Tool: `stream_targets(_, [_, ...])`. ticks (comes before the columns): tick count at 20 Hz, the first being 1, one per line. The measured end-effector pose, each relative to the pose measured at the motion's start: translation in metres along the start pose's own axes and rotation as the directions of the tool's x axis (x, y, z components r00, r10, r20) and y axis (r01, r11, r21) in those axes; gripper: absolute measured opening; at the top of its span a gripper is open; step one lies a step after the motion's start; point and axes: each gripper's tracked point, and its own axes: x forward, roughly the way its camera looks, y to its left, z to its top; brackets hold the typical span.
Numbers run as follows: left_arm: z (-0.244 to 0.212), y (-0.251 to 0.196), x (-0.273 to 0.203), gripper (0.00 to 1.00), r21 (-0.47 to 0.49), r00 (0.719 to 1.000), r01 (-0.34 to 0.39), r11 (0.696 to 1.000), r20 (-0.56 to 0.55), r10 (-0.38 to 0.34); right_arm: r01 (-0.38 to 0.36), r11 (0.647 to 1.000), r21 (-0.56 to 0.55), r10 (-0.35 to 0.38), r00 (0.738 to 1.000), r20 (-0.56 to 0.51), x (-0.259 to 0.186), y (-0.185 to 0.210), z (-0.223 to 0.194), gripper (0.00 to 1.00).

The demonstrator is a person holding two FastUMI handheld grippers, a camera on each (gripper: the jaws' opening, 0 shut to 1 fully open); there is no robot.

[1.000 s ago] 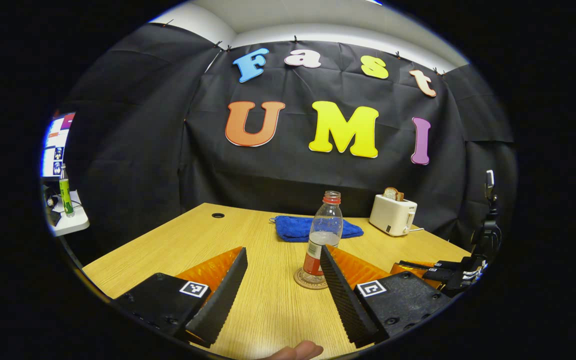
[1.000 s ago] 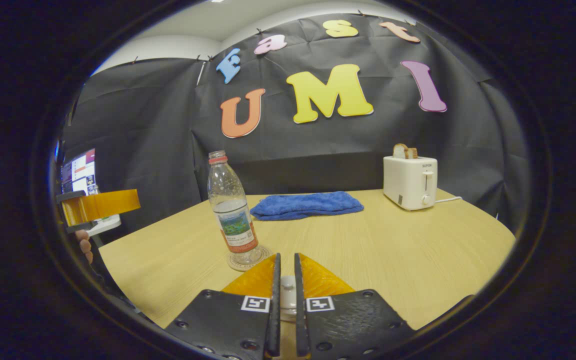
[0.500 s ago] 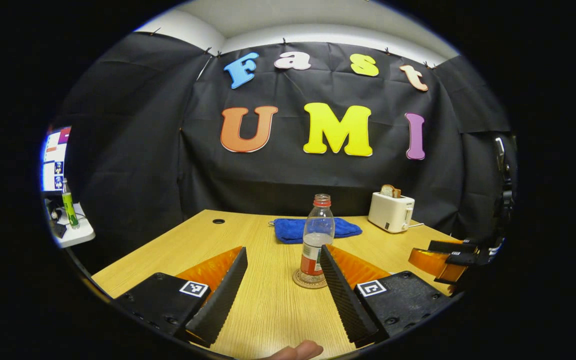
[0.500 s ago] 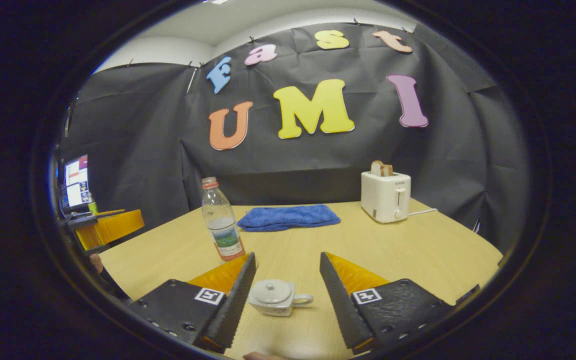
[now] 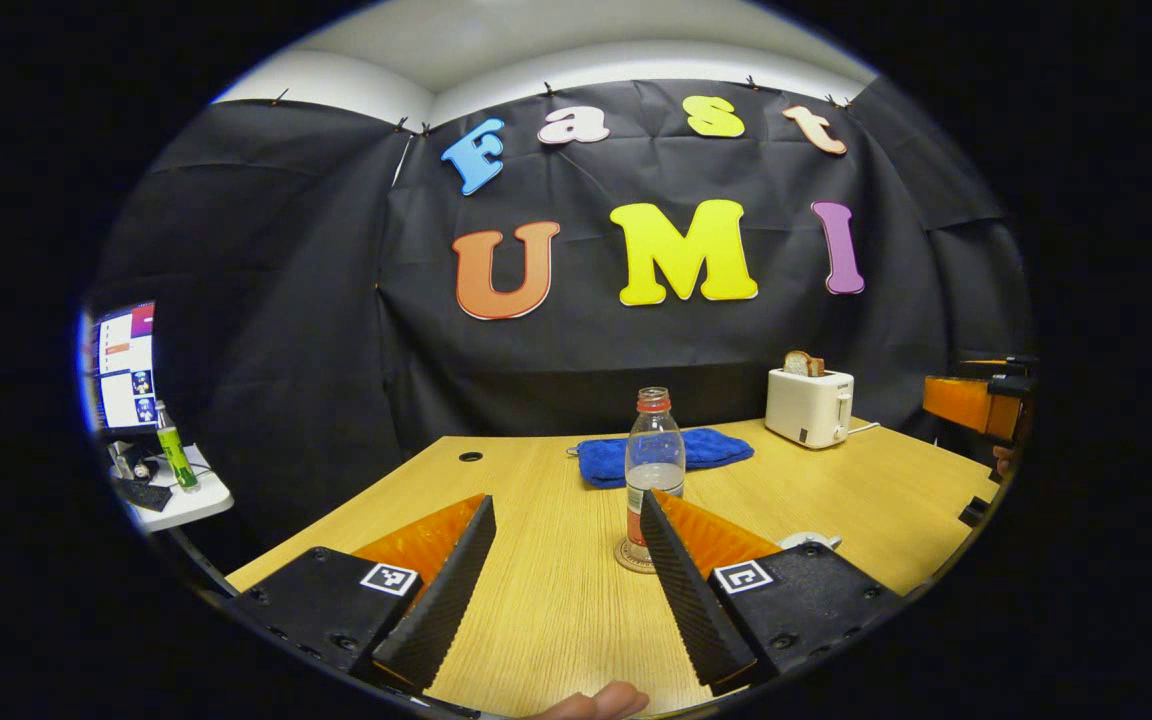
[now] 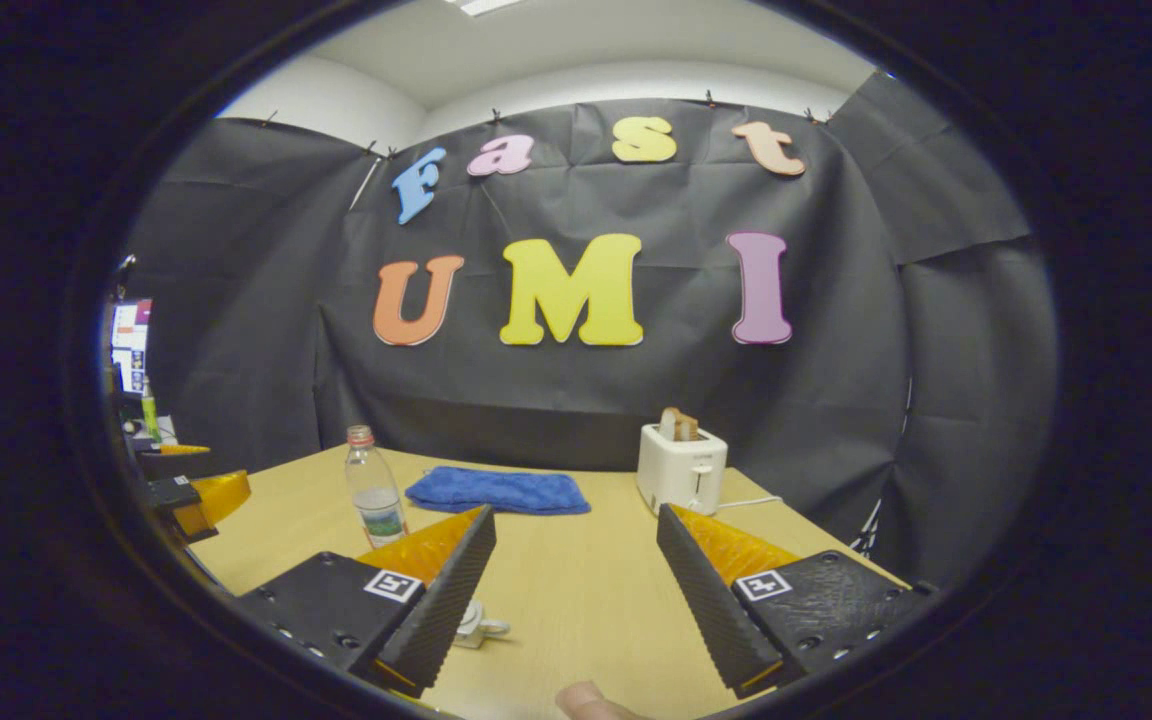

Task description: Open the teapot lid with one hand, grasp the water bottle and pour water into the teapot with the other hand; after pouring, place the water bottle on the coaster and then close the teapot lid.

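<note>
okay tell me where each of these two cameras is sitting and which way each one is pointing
Left gripper view: rides on the left gripper, facing the booth's back wall across the table; its open fingers flank the water bottle on its coaster; a fingertip shows at the bottom edge.
Right gripper view: rides on the right gripper, held higher and facing the same wall; the teapot sits partly hidden beside its finger.
Both views share the bottle, blue towel, toaster, and each other's gripper.

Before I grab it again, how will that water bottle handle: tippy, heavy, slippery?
The bottle looks tall and narrow on its coaster, so a sideways nudge would probably tip it. It seems under half full, so likely light. The clear plastic wall may flex and slip under the open left claw.
</note>
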Motion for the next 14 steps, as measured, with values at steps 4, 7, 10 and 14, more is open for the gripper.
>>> stream_targets(4, [0.001,0.009,0.005,0.92,-0.011,0.999,-0.037,0.999,0.012,0.037,0.021,1.0,-0.022,-0.021,1.0,0.0,0.013,-0.024,-0.002,0.96])
stream_targets(7, [0.001,0.017,0.014,0.92,0.0,0.997,-0.075,0.997,0.037,0.075,-0.02,1.0,-0.014,0.02,0.999,-0.031,0.029,-0.028,-0.024,0.97])
stream_targets(10, [-0.004,0.029,0.022,0.92,-0.03,0.993,-0.106,0.994,0.044,0.107,-0.105,0.994,0.041,0.107,0.993,-0.051,0.056,-0.018,-0.043,0.97])
stream_targets(14, [0.007,0.052,0.031,0.92,-0.05,0.985,-0.143,0.988,0.09,0.147,-0.116,0.984,0.134,0.131,0.985,-0.109,0.083,-0.014,-0.049,0.96])
